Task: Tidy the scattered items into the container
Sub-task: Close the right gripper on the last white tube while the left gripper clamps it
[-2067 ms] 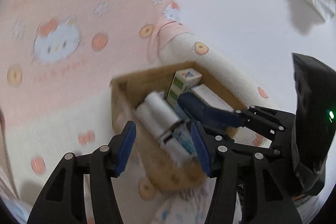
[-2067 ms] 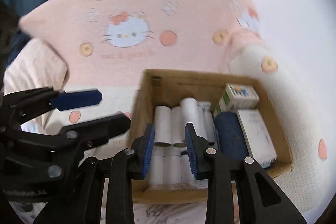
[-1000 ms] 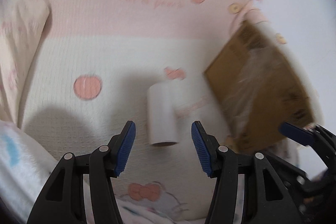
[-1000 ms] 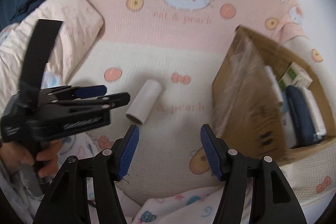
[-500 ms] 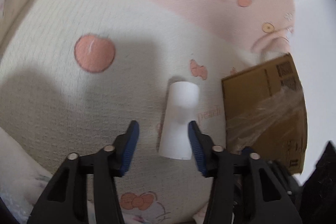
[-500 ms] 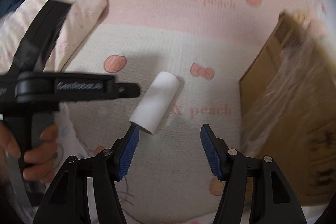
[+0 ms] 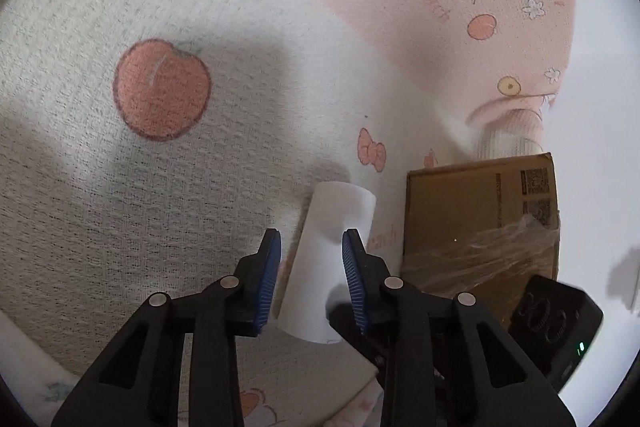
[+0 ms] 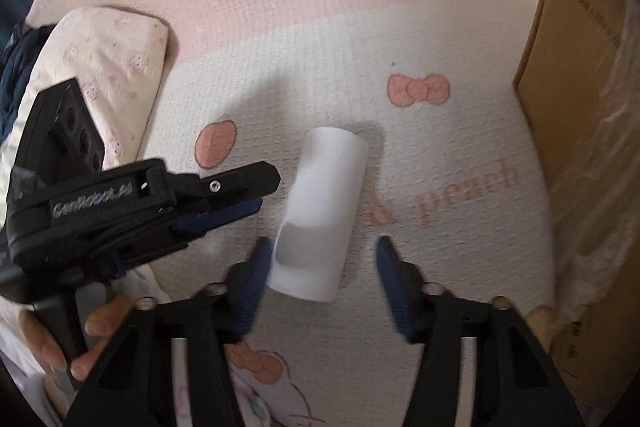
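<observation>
- White paper roll (image 7: 330,255) lying on its side on the pink-and-cream blanket (image 7: 168,195), long axis running away from the left gripper (image 7: 311,281), between its two blue pads
- Left gripper's jaws partly closed around the near half of the roll; right pad (image 7: 354,283) touching or almost touching the roll's side, left pad (image 7: 267,283) a sliver off it; firm contact not clear, so squeezing or merely bracketing cannot be told
- From the right wrist view, the same roll (image 8: 320,211) just ahead of the right gripper (image 8: 323,281), near end sitting between the blurred blue fingertips
- Right gripper's jaws spread wide, left fingertip (image 8: 256,279) just beside the roll's near end, right fingertip (image 8: 394,287) apart from it; nothing held
- Left gripper (image 8: 256,197) seen from the side in the right wrist view, reaching in from the left, tips close to the roll's left flank; bare hand (image 8: 76,335) wrapped on its handle at lower left
- Cardboard box (image 7: 480,215) standing to the right of the roll and ahead-right of the left gripper, near the roll but apart from it, crinkled clear plastic over its lower side
- Same box (image 8: 580,107) filling the right edge of the right wrist view, well right of the right gripper's fingers
- Pale floral pillow (image 8: 100,67) far left, beyond the left gripper's body
- Peach, bow and cartoon-cat prints on the blanket around the roll
</observation>
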Demonstrator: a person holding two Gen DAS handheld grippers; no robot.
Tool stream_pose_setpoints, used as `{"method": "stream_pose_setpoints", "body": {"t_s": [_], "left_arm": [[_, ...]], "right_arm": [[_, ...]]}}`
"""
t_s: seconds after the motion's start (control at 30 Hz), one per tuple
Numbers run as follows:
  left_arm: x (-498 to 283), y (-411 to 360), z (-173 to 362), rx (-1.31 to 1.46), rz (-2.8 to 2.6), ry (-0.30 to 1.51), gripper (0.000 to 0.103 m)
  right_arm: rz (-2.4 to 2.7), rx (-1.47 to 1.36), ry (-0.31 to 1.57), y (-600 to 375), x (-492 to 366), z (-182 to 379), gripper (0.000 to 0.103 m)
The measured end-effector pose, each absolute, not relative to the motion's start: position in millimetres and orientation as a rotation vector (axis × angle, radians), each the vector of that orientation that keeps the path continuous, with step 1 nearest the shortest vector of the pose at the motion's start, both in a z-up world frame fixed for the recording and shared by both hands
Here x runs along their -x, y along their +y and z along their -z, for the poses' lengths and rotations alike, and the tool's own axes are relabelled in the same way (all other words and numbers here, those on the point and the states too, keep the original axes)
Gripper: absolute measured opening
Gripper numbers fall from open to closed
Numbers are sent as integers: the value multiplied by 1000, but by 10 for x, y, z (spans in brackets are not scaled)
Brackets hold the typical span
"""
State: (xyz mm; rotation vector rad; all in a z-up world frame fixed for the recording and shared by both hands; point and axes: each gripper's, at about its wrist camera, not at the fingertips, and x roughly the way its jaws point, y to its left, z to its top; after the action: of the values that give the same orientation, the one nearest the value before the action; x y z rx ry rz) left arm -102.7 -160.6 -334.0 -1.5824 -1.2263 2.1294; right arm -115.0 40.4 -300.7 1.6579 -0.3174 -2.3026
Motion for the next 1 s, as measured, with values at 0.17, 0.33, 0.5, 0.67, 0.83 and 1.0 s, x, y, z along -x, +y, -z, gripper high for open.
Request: {"method": "stream_pose_setpoints", "body": {"t_s": [0.17,0.33,0.5,0.67,0.83,1.0], "left_arm": [[1027,-1485,3302,1590,-2162,-1113,35],[957,-1430,3283,1599,-2168,-1070,35],[864,-1430,3333,1626,-2069,-1123,34],[879,-1367,3268,1627,-2152,-1037,38],[905,-1407,3339,1619,-2111,-1113,39],[928,-1411,3406,1612,-2055,-1174,39]], "right_arm": [[2213,-1687,-445,404,1229,3123,41],[2233,-1681,-315,246,1203,3089,40],[2231,-1723,-205,181,1097,3050,40],[2224,-1732,-233,276,1022,3072,40],[2195,-1766,-263,271,1119,3139,42],[2180,-1770,-313,283,1157,3236,43]]}}
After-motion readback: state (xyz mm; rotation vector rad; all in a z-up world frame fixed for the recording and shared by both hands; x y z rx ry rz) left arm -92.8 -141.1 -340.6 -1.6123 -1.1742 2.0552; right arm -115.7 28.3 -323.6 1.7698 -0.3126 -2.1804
